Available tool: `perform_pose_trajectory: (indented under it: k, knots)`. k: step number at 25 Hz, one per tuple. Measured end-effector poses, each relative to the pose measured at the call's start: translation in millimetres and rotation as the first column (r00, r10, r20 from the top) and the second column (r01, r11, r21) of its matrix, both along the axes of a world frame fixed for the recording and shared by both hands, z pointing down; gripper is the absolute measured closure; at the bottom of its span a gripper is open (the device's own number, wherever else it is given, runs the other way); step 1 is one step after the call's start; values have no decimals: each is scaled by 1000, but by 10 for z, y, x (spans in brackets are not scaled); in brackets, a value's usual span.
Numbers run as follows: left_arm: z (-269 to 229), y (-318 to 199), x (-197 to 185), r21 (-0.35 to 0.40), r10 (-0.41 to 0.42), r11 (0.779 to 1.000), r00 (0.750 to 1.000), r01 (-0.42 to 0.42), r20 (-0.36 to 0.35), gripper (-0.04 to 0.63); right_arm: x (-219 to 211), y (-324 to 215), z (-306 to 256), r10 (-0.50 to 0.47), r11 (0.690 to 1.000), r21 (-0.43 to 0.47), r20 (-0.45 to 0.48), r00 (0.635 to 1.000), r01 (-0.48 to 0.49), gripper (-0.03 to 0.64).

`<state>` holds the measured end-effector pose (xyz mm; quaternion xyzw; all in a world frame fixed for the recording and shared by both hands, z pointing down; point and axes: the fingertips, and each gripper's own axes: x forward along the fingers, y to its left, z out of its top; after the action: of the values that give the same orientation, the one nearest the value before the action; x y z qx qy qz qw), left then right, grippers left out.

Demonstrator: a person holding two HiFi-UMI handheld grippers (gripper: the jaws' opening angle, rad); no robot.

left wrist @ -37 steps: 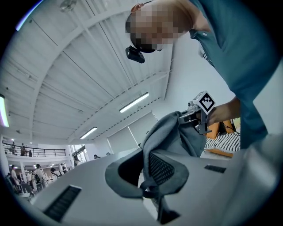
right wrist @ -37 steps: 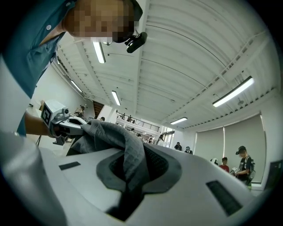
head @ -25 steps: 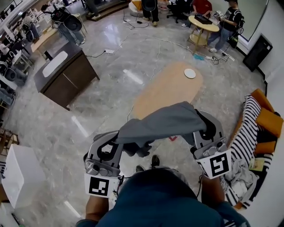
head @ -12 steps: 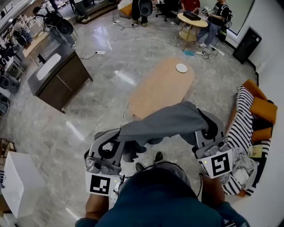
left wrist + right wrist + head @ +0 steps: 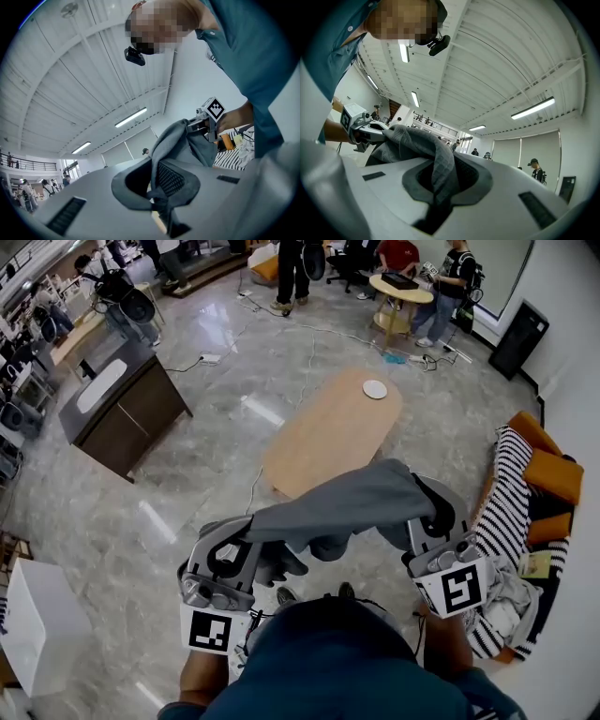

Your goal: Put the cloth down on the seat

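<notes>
Grey cloth (image 5: 347, 501) hangs stretched between both tools: left gripper (image 5: 246, 538) pinches its nine-o'clock end, right gripper (image 5: 424, 514) its three-o'clock end, both pointing roughly level, above the floor.

Carrier has stepped on: the shoes (image 5: 286, 595) sit wider apart under the cloth (image 5: 347, 498). The sofa (image 5: 553, 474) with its striped throw (image 5: 506, 512) has drawn in from the right, nearer the right gripper (image 5: 424, 507). Wooden table (image 5: 328, 432) and dark cabinet (image 5: 122, 409) have slid left in the head view, and the cloth's hanging slack has swung from beside the left gripper (image 5: 246, 532) toward the middle between the two grippers.
</notes>
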<state>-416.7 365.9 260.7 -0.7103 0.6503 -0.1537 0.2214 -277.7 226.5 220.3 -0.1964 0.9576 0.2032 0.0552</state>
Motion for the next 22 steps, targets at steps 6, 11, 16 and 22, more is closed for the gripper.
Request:
perform_pose_trajectory:
  k: [6,11,16,22]
  knots:
    - [21,-320,518,-13,-28,1000,1000,28,2,572,540,-298,-2,-27,1000,-2,-3,1000,27,575]
    - [88,-506,928,-7,-57,998,998,57,-12,571,933,-516,85,-42,998,-53,-15,999,41,575]
    - [125,-607,1273,-22,-52,998,999,51,-7,571,1238,-630,55,-56,998,5,7,998,56,577]
    - [92,-623,1440,-22,7,1000,1000,-7,7,571,1400,-645,87,-2,1000,-18,2,1000,2,575]
